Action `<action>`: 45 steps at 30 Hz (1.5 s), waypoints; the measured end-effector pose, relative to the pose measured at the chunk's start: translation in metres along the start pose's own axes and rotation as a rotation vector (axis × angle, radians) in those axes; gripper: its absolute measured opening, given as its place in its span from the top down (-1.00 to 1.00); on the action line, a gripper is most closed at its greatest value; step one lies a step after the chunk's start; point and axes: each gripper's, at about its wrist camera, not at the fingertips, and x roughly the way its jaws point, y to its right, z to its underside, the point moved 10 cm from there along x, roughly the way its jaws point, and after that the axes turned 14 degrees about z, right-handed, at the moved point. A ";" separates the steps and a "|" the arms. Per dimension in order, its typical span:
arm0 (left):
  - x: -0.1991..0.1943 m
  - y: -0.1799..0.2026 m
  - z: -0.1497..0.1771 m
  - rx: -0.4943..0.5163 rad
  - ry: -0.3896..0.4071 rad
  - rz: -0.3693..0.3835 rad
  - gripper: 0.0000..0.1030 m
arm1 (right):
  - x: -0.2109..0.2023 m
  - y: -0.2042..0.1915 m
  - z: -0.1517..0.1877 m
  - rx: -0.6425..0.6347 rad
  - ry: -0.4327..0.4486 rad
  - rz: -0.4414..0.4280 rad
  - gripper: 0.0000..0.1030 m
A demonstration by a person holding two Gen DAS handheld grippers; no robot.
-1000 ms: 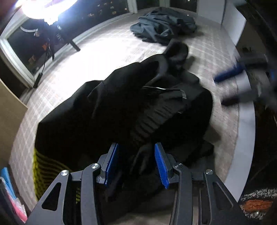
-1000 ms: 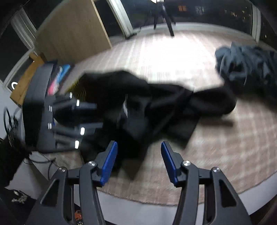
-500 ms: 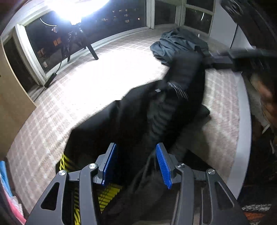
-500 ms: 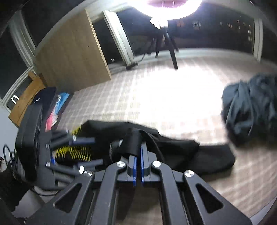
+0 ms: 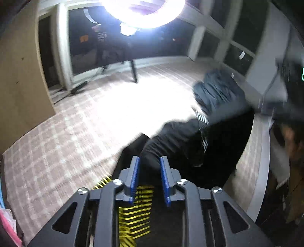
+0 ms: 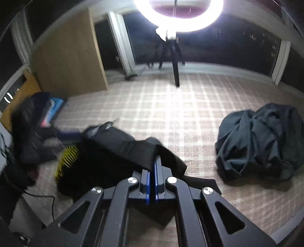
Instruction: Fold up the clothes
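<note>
Pinches a fold of the black garment with the right gripper, blue pads pressed flat together and cloth caught at their tips. Grasps the same black garment with the left gripper; jaws just been closing, now narrowed on a bunch of dark fabric that fills the gap between the pads.

Holds the garment partly raised off the checked bedcover, stretched between the two grippers. Hangs its yellow-striped hem below and between the left fingers. Shows that hem again in the right wrist view, at the garment's left edge, just beside the blurred left gripper. Trails a black end of the garment onto the cover to the right of the right gripper.

Leaves a crumpled dark grey heap of clothing well apart on the cover, off to the right; seen too in the left wrist view, beyond the lifted garment and blurred.

Glares from above with a ring light on a tripod at the far edge of the cover. Stands a wooden panel at the far left.
</note>
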 end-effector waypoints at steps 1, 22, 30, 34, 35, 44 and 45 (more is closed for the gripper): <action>0.002 -0.014 -0.006 -0.024 -0.009 -0.016 0.89 | 0.016 -0.002 0.003 0.001 -0.025 0.001 0.92; 0.003 0.028 0.123 0.193 -0.274 -0.234 0.03 | 0.031 0.004 0.064 0.017 -0.091 0.036 0.11; 0.020 0.005 0.109 0.246 -0.316 -0.339 0.63 | 0.056 -0.008 0.077 0.006 -0.164 0.021 0.11; -0.006 -0.012 0.080 0.132 -0.234 -0.286 0.90 | 0.053 0.001 0.069 0.022 -0.133 0.046 0.89; -0.017 -0.017 0.071 0.104 -0.202 -0.283 0.90 | 0.047 0.006 0.064 0.043 -0.111 0.047 0.89; -0.085 -0.035 0.026 -0.105 -0.002 -0.183 0.92 | 0.000 0.024 0.015 0.007 0.029 0.052 0.93; -0.087 -0.035 0.024 -0.110 0.002 -0.176 0.92 | -0.001 0.023 0.009 -0.003 0.038 0.061 0.93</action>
